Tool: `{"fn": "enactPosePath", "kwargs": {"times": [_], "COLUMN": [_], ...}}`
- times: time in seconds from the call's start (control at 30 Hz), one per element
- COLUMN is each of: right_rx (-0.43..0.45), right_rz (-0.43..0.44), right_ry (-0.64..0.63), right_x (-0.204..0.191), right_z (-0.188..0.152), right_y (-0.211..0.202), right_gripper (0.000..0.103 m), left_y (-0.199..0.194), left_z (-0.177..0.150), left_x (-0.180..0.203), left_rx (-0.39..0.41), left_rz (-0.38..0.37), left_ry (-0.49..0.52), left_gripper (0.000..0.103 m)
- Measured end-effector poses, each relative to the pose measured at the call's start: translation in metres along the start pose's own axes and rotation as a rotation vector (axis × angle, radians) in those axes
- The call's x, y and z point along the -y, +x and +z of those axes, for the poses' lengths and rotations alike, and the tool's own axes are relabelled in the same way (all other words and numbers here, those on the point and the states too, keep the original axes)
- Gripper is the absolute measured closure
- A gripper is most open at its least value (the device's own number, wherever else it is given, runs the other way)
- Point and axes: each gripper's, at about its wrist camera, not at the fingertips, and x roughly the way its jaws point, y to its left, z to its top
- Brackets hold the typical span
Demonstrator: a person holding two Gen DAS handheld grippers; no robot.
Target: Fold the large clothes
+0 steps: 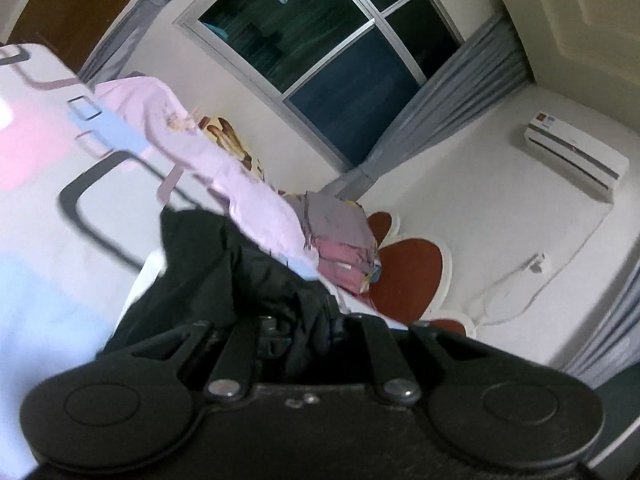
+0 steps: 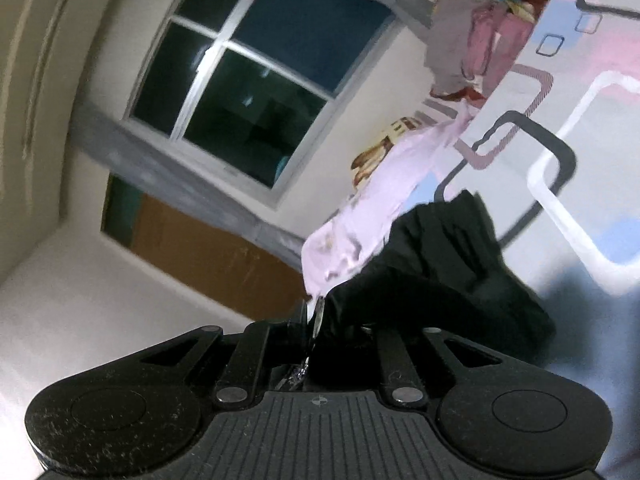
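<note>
Tilted, blurred bedroom views show a dark window (image 1: 320, 40), grey curtains (image 1: 452, 92) and a bed under a white sheet patterned with pink, blue and grey rounded squares (image 1: 52, 168). Both grippers' fingers are hidden behind bunched fabric. The left gripper (image 1: 296, 328) is closed tight on a crumpled black garment (image 1: 240, 272), which rises just in front of it above the sheet. The right gripper (image 2: 320, 328) likewise pinches the same black cloth (image 2: 440, 264). Behind lie a pale lilac garment (image 1: 224, 160) and a stack of folded grey and pink clothes (image 1: 340, 236).
</note>
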Motion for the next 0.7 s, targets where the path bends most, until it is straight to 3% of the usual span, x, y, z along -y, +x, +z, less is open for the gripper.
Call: {"fn": "enactPosePath", "kwargs": {"times": [0.2, 0.37, 0.43, 0.53, 0.7], "right_rx": [-0.019, -0.112, -0.145, -0.165, -0.179], "right_rz": [-0.046, -0.108, -0.121, -0.077, -0.013], "right_ry": [0.134, 0.205, 0.290, 0.401, 0.450], "right_x": [0.038, 0.092, 0.126, 0.172, 0.205], "right_z": [0.066, 0.103, 0.111, 0.122, 0.139], "right_y": [0.086, 0.163, 0.190, 0.218, 0.240], "right_gripper": [0.091, 0.090, 0.089, 0.080, 0.079], "left_y": [0.079, 0.154, 0.176, 0.202, 0.224], "left_z": [0.050, 0.064, 0.070, 0.080, 0.090], "left_x": [-0.014, -0.036, -0.057, -0.097, -0.132], "left_rx": [-0.037, -0.117, -0.136, -0.120, -0.113], "left_rz": [0.042, 0.181, 0.194, 0.153, 0.122], "left_ry": [-0.008, 0.061, 0.008, -0.122, -0.251], "left_gripper": [0.092, 0.089, 0.084, 0.079, 0.079]}}
